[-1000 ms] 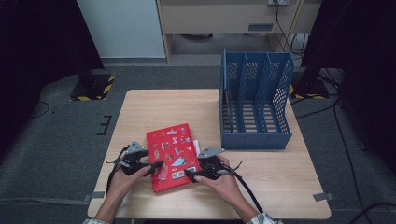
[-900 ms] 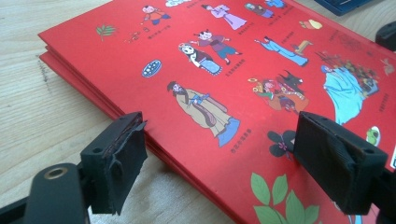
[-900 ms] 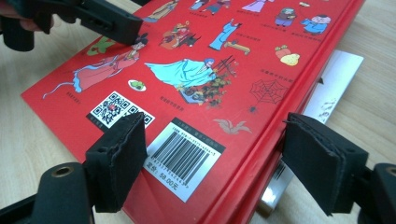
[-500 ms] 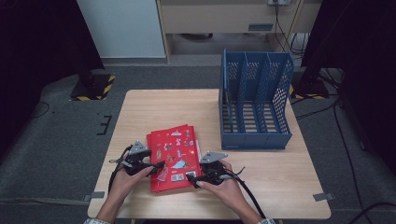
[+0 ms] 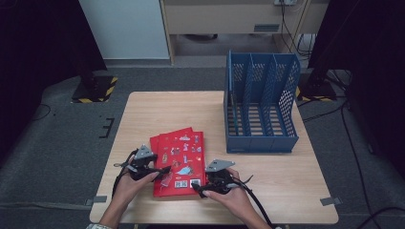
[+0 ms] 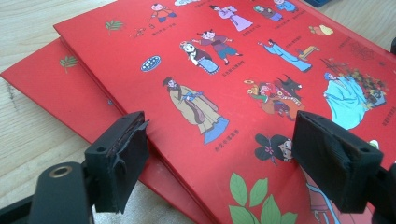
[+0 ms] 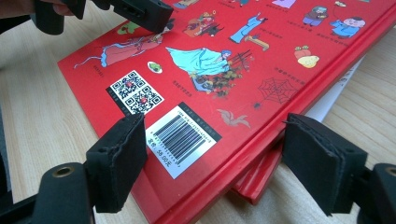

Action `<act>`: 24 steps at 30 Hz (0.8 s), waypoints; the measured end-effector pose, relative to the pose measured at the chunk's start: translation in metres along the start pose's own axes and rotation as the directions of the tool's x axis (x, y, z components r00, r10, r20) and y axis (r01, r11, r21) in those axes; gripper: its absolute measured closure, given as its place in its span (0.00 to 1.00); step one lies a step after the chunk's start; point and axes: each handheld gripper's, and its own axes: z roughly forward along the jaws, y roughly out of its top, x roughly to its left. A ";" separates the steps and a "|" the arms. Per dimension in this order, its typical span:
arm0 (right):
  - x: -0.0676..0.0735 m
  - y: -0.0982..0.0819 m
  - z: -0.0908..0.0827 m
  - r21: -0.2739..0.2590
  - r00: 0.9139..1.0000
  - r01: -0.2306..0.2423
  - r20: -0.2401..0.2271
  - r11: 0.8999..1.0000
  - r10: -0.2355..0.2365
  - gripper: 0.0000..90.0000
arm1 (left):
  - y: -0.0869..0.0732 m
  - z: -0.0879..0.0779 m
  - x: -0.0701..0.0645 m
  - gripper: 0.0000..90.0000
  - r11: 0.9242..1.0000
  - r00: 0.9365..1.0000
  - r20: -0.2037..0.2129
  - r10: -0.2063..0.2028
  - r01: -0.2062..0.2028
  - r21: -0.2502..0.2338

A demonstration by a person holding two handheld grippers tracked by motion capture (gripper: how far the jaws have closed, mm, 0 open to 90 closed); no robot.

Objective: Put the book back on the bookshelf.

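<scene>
Two red picture books lie stacked near the table's front edge. The top book (image 5: 184,160) (image 6: 224,70) (image 7: 210,60) sits slightly askew on the lower book (image 5: 156,143) (image 6: 51,93) (image 7: 254,182), which juts out at the left. My left gripper (image 5: 162,172) (image 6: 219,149) is open at the books' left edge, one jaw beside the edge and the other above the cover. My right gripper (image 5: 198,186) (image 7: 215,149) stands open at the front right corner, with one jaw by the barcode and the other outside the spine. The left gripper's jaw (image 7: 140,11) also hovers over the cover in the right gripper view.
A blue mesh file rack (image 5: 260,102) with three slots stands on the right rear of the wooden table (image 5: 286,181). Bare tabletop lies behind the books and to the right of my hands. Cables trail from both grippers toward the front edge.
The top book has swung clockwise on the lower one, so the lower book's left corner now shows. Both hands have stayed close to where they were, the right one slightly nearer the front edge.
</scene>
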 end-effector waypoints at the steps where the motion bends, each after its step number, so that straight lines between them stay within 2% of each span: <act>1: 0.001 0.000 -0.001 0.001 1.000 -0.004 -0.007 1.000 0.004 0.26 | 0.000 0.000 0.000 0.20 1.000 1.000 0.000 0.000 0.000 0.001; 14: 0.013 -0.004 -0.004 0.008 0.999 0.017 -0.037 1.000 -0.016 0.25 | -0.001 -0.001 -0.003 0.20 1.000 1.000 0.004 0.013 -0.014 0.005; 24: 0.007 -0.003 -0.001 -0.001 0.998 0.002 -0.068 1.000 -0.002 0.16 | 0.000 0.000 -0.005 0.17 1.000 1.000 0.002 0.018 -0.018 0.008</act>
